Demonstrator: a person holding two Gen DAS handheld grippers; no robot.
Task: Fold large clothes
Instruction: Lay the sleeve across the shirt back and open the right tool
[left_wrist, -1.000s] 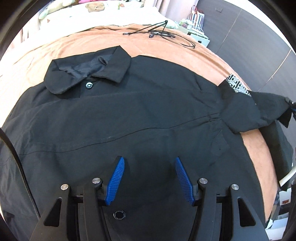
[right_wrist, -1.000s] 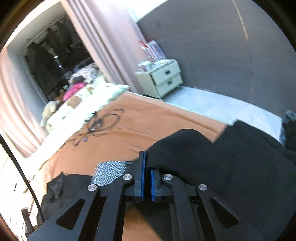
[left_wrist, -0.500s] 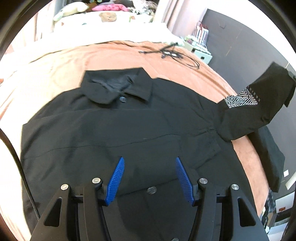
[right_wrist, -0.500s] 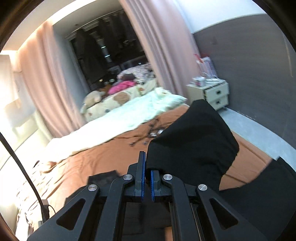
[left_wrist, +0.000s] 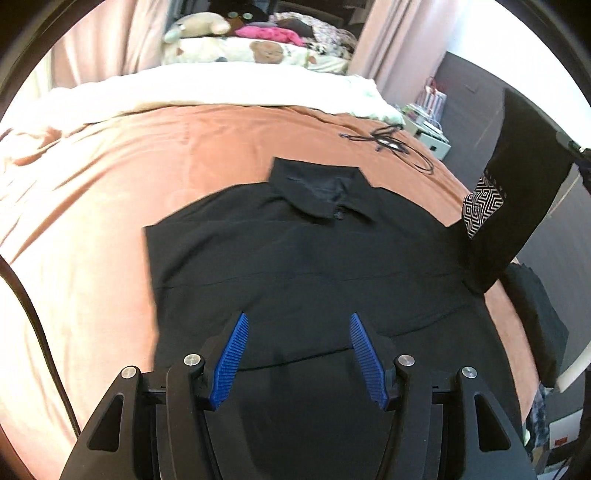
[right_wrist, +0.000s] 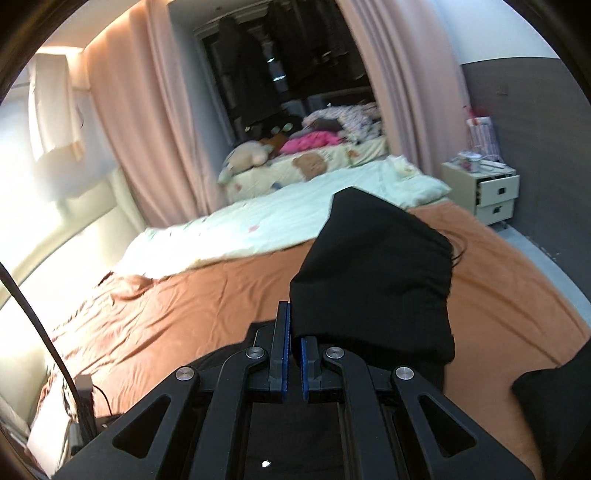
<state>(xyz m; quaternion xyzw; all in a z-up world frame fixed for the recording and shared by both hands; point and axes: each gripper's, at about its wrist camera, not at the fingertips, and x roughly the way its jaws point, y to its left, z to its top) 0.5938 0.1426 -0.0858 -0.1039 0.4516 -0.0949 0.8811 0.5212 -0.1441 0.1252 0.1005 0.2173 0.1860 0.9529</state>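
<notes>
- Black shirt (left_wrist: 295, 266) lies flat on the bed (left_wrist: 92, 206), collar far.
- Left hand-held gripper (left_wrist: 297, 354) hovers above it, jaws apart, empty.
- Right hand-held gripper (right_wrist: 291, 325) clamps the sleeve (right_wrist: 373, 266), lifted clear.

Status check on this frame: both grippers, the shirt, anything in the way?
Left gripper open, empty, above black shirt. Right gripper shut on sleeve, lifted off orange bedspread. Loose cables beyond collar, clear of shirt.

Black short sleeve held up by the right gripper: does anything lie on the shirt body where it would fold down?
Nothing visible does. The black short sleeve hangs from the right gripper; the black collared shirt below is bare. The tangled black cable lies beyond the collar, on the orange-brown bedspread.
</notes>
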